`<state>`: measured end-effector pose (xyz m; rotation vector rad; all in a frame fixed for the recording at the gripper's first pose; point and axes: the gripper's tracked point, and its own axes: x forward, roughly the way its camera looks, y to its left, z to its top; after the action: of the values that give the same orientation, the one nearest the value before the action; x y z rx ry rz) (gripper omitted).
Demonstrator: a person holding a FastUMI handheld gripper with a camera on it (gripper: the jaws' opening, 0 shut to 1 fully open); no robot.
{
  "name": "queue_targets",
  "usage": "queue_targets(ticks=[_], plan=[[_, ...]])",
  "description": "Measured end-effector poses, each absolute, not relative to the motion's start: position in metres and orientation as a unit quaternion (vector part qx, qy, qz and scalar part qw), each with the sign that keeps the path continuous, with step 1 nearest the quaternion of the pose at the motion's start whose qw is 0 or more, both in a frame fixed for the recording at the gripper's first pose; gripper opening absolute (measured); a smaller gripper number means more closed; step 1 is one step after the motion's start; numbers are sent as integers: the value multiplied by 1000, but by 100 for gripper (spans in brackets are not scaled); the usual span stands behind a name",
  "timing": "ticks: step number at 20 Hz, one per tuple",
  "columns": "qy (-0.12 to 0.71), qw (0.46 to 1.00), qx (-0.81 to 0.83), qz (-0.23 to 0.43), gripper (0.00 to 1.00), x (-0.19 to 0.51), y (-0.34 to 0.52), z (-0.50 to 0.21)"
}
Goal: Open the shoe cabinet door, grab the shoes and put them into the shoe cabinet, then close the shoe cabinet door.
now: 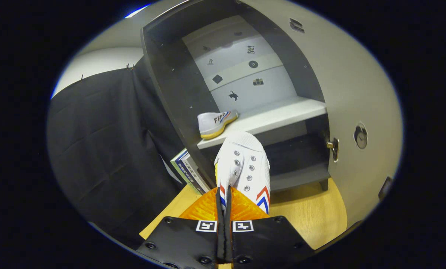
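My gripper is shut on a white shoe with red and blue chevrons, pinching its upper edge so its toe points toward the cabinet. The dark shoe cabinet stands open just ahead. Its door is swung out to the right, with a round handle on it. A second matching white shoe rests on the left end of the pale shelf. The held shoe hangs in front of and slightly below that shelf's front edge.
A lower dark shelf lies under the pale one. A box leans against the cabinet's left side. Black cloth hangs at the left. The wooden table top lies beneath the gripper.
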<state>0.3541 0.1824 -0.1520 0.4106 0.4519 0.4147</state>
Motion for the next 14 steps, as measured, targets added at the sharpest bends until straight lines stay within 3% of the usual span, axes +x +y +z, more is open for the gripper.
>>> queue_targets(ticks=[14], plan=[[131,971,142,141,1,528,168,-66]])
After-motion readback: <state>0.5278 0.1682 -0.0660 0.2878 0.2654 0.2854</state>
